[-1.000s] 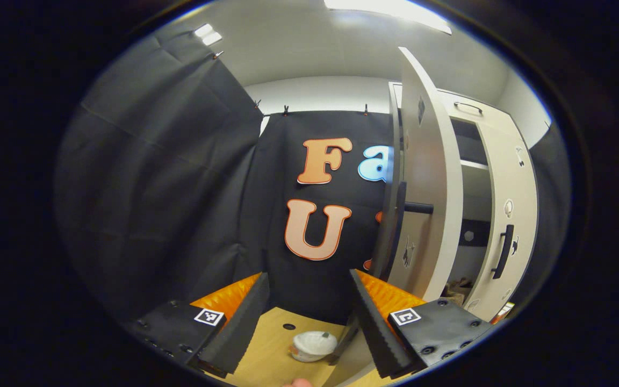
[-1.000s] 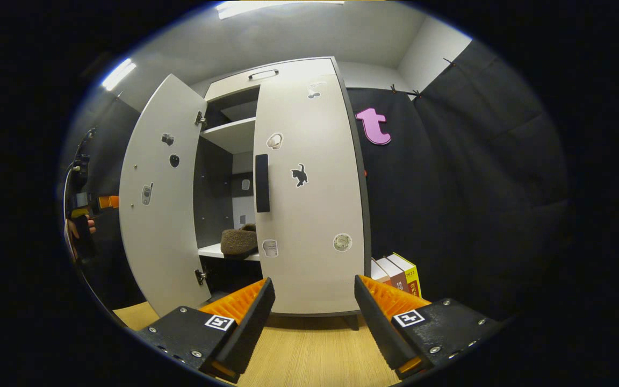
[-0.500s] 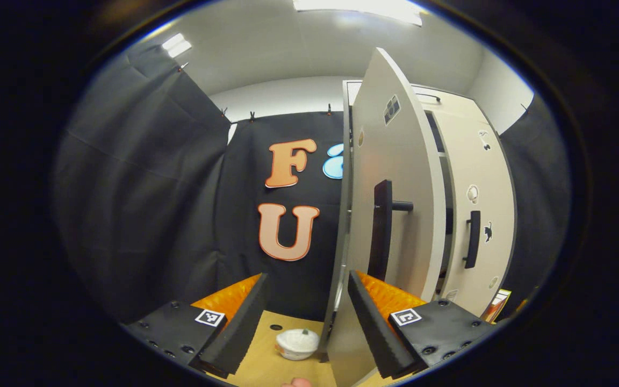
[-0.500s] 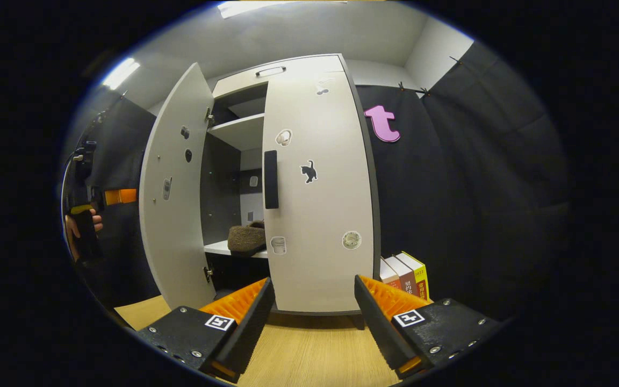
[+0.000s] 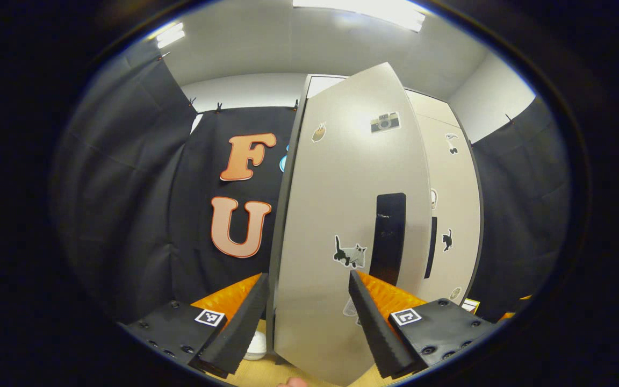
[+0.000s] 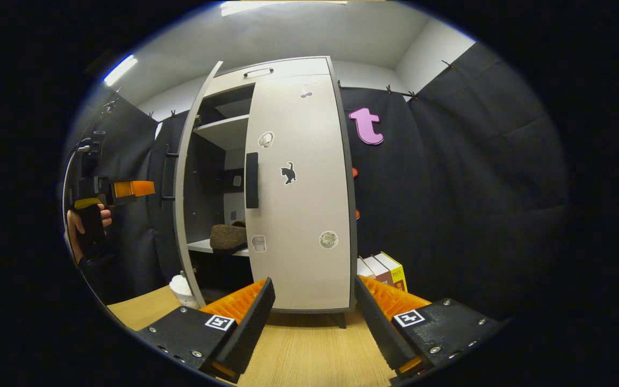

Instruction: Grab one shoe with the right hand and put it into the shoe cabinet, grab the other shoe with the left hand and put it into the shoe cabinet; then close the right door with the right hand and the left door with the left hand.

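The pale shoe cabinet [image 6: 288, 69] stands ahead in the right gripper view. Its right door [image 6: 301, 215] lies flat against the front. Its left door [image 6: 185, 204] stands out edge-on. A brown shoe [image 6: 228, 236] rests on the shelf inside; I cannot make out a second shoe. My right gripper [image 6: 312, 317] is open over the wooden floor, short of the cabinet. In the left gripper view, the left door's [image 5: 336, 204] outer face with its dark handle [image 5: 389, 236] is close ahead. My left gripper [image 5: 309, 317] is open, with nothing between its fingers. It also appears beside that door as the left gripper [image 6: 127, 189], held by a hand [image 6: 78, 228].
A white lidded bowl [image 6: 180, 287] sits on the wooden floor [image 6: 309, 355] by the left door's foot. Several books [image 6: 382, 267] stand to the right of the cabinet. Black cloth walls close in on both sides.
The left door has swung from wide open toward the cabinet and now stands edge-on to the right gripper. The left gripper has come round to face its outer side. The right gripper barely moved.
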### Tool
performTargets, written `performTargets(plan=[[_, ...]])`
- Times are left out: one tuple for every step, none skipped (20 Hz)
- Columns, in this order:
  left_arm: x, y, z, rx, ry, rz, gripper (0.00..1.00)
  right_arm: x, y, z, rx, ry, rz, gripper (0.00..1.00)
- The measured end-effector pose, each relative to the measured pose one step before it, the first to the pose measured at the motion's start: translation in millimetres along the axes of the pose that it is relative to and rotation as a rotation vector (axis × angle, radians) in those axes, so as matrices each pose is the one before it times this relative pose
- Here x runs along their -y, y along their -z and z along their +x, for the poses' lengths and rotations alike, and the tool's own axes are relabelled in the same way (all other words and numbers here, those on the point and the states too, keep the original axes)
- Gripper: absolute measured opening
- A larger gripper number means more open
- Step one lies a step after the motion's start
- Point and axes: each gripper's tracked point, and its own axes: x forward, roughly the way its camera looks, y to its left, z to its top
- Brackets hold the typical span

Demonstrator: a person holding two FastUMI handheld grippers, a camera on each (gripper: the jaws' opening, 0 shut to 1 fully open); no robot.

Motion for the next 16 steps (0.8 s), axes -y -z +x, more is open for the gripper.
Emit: performTargets(plan=[[5.35, 0.46, 1.57, 0.00235, 0.01184, -0.00312, 0.94, 2.50, 0.48, -1.61, -0.00209, 0.00772, 0.00003, 0.92], [5.47, 2.06, 1.77, -0.00512, 0.01252, -0.00243, 0.94, 1.71, 0.60, -0.22, -0.00194, 0.00533, 0.00073, 0.92], [7.34, 4.23, 2.65, -0.00958, 0.01487, -0.00302, 0.94, 1.17, -0.19, -0.59, -0.00096, 0.00515, 0.00203, 0.92], [6.43, 4.59, 3.86, -0.00856, 0.01244, -0.00589, 0.94, 0.73, -0.02, -1.43, -0.00019, 0.00329, 0.00102, 0.92], [6.10, 2.08, 4.01, -0.00575, 0.01389, -0.00892, 0.94, 1.47, -0.38, -0.93, 0.00170, 0.00378, -0.00177, 0.92], [6.65, 2.61, 3.92, -0.00559, 0.01460, -0.01241, 0.94, 1.48, -0.31, -0.22, 0.00059, 0.00516, -0.00383, 0.92], [7.91, 3.72, 5.69, -0.00931, 0.02188, -0.01290, 0.94, 1.49, -0.27, -1.35, 0.00064, 0.00359, -0.00288, 0.92], [5.33, 3.64, 6.04, -0.00945, 0.01100, -0.00840, 0.94, 1.17, -0.88, -0.20, 0.00150, 0.00436, 0.00015, 0.92], [3.14, 2.11, 6.02, -0.00459, 0.00817, -0.00215, 0.95, 1.07, 0.55, -1.22, -0.00275, 0.00265, 0.00114, 0.92], [2.79, 0.78, 6.01, 0.00043, 0.00452, 0.00337, 0.96, 1.49, 0.29, -0.55, -0.00210, 0.00532, 0.00021, 0.92], [4.48, 2.62, 5.30, -0.00356, 0.00536, 0.00488, 0.96, 2.63, -0.10, -0.11, 0.00004, 0.00614, -0.00026, 0.92], [1.89, 3.73, 6.18, -0.00750, 0.00333, 0.00403, 0.96, 2.01, 0.44, -0.38, -0.00190, 0.00569, -0.00009, 0.92], [2.85, 4.28, 3.74, -0.01409, 0.00457, 0.00405, 0.96, 1.66, -0.19, -0.49, -0.00040, 0.00435, 0.00065, 0.92], [2.08, 1.47, 4.81, 0.00526, 0.00457, 0.00213, 0.96, 1.67, 0.97, 0.60, -0.00217, 0.00453, 0.00061, 0.92], [1.34, -0.90, 2.16, -0.00059, 0.00518, 0.00524, 0.94, 1.14, 0.98, -0.10, -0.00220, 0.00358, 0.00206, 0.92], [0.86, -0.64, 2.50, 0.00118, 0.00359, 0.00756, 0.96, 1.54, 1.16, 0.34, -0.00202, 0.00360, 0.00382, 0.92]])
